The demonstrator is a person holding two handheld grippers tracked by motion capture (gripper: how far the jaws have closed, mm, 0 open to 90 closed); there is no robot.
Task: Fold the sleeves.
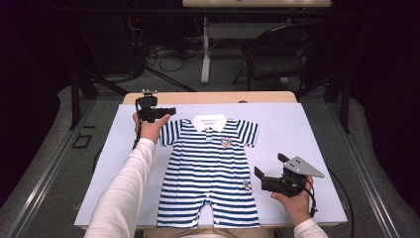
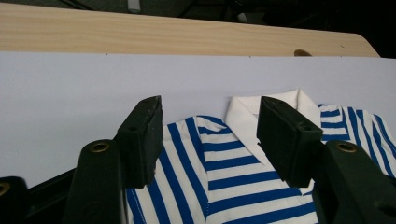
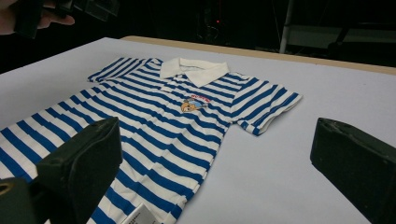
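2 open grippers flank striped romper (image 1: 208,168).

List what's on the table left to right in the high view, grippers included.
left gripper → striped romper laid flat on the white board → right gripper, jaws apart, just past the romper's right edge.

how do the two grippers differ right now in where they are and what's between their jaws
The left gripper is at the romper's far shoulder, its jaws straddling striped cloth beside the white collar; the right gripper sits beside the romper's lower edge, with bare white sheet between its jaws. The left's jaws stand narrower, the right's wide. Both are open, gripping nothing.
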